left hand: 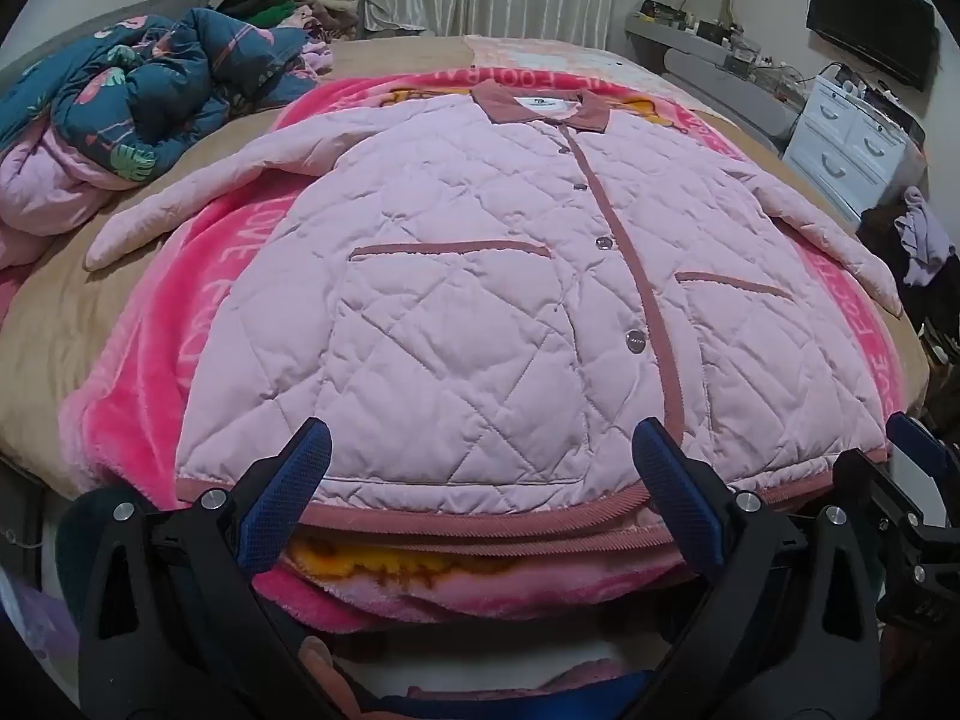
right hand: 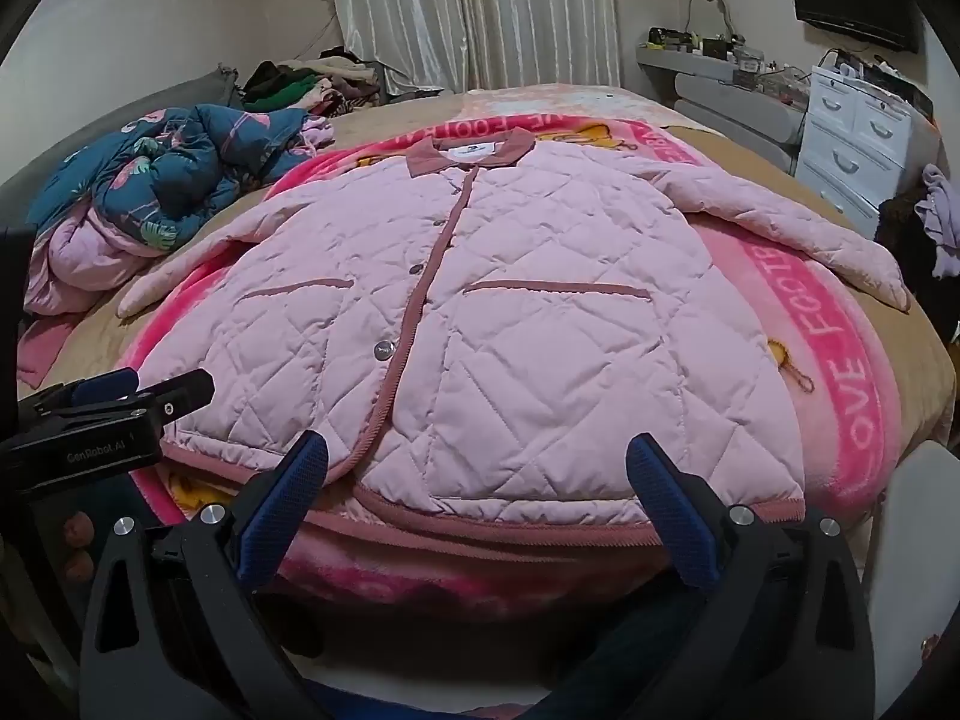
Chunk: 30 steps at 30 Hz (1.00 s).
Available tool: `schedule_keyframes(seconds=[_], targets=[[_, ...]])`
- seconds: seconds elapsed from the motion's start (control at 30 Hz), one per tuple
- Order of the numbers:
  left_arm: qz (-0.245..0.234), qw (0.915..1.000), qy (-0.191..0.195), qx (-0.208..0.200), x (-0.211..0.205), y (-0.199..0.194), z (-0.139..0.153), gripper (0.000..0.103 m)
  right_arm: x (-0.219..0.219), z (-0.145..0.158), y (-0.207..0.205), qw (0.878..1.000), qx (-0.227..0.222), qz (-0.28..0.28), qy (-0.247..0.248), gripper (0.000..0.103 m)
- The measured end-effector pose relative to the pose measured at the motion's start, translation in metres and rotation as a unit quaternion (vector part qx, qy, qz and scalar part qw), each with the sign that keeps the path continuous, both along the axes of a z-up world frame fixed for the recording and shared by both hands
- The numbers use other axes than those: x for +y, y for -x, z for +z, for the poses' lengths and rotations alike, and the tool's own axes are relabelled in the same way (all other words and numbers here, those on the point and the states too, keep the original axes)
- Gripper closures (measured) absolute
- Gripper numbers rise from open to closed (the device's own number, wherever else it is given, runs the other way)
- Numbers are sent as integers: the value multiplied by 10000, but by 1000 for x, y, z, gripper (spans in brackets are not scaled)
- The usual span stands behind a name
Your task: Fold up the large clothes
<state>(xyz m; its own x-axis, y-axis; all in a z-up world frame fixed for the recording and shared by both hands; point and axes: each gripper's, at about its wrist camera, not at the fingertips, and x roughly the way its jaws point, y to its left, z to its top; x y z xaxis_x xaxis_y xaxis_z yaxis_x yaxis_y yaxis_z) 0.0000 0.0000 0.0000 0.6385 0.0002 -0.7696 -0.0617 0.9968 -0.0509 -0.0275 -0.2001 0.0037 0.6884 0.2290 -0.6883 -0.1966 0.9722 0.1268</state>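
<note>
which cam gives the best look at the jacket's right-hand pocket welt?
Right wrist view: the pocket welt lies near mid-frame, its whole trim line visible on the pink quilted jacket. In the left wrist view the same welt sits off toward the right side, shorter and slanted by the fisheye.

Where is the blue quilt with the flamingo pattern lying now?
In both wrist views the blue quilt lies bunched at the far left of the bed, left of the pink jacket and in front of the clothes pile.

Jacket on the bed

The jacket (left hand: 480,276) lies on a blanket (left hand: 180,324) on the bed (left hand: 54,324); a quilt (left hand: 132,102) sits left.
</note>
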Motion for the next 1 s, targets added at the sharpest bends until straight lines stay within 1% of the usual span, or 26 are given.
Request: schedule_keyframes(seconds=[0.1,0.5,0.57,0.77,1.0], targets=[[-11,10000,46,16,0,0,0,9,1,0,1,10000,-10,-1,5,4],[-53,10000,-12,-37,-8,2,0,9,1,2,1,10000,-16,6,-23,4],[-63,10000,-5,-29,-8,2,0,9,-1,-2,0,10000,-26,15,-18,4],[-75,10000,18,-37,-5,2,1,9,2,5,3,10000,-28,12,-19,4],[-113,9999,29,-57,-5,1,2,9,0,4,2,10000,-40,17,-31,4]])
